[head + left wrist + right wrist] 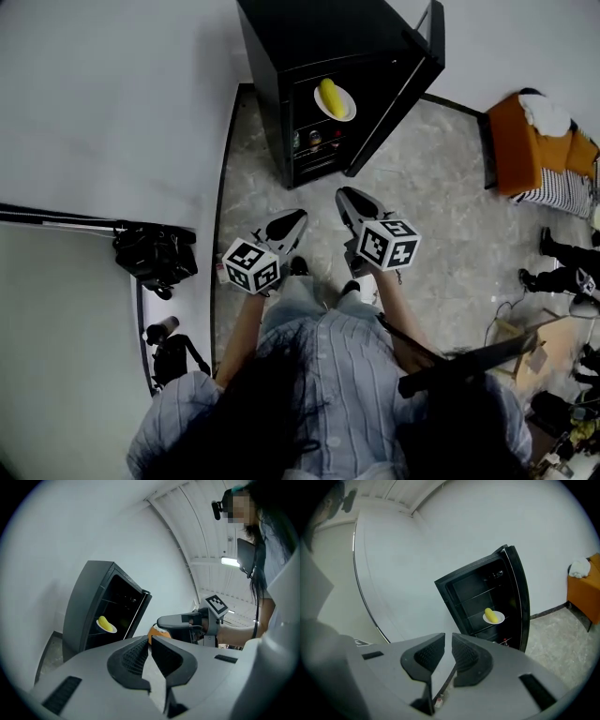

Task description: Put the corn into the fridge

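Corn (327, 97) lying inside fridge (281, 56), well ahead. Open door (396, 101) standing nearer right gripper (349, 199), jaws slightly apart, empty. Left gripper (294, 220) jaws together, empty.

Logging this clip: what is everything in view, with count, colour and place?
fridge: one, black, against the wall, door open
corn: one, yellow, on the plate inside the fridge
plate: one, white, on a fridge shelf
small items: a few, kind unclear, on the lower fridge shelf
seat: one, orange, far right on the floor
cloth: one, white, on top of the seat
camera gear: black, at the left by the wall
left gripper: grey, fingers together, empty
right gripper: grey, fingers slightly apart, empty
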Demonstrator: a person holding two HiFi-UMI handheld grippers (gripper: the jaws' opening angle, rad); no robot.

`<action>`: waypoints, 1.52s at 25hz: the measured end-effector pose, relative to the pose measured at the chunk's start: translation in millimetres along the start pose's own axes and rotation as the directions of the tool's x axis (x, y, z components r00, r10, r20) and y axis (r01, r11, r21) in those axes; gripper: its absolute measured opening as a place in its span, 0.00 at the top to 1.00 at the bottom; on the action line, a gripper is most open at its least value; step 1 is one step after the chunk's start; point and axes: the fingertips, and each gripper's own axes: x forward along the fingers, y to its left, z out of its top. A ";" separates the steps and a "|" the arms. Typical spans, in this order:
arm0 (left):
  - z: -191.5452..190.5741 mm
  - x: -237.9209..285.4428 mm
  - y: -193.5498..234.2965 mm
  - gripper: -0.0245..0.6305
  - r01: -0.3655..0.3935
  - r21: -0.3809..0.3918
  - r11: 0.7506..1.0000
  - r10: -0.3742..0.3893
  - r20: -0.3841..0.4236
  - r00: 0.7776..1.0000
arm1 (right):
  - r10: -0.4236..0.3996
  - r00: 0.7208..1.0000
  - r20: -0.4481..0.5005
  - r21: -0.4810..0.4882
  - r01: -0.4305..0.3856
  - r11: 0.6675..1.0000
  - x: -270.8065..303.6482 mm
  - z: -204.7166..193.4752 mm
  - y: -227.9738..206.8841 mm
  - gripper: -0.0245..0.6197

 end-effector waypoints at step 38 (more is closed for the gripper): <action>-64.1 15.6 -235.1 0.94 -0.163 0.076 0.984 0.154 0.109 0.982 | 0.195 0.980 -0.042 -0.135 -0.199 0.971 -230.7 -69.5 -35.1 0.89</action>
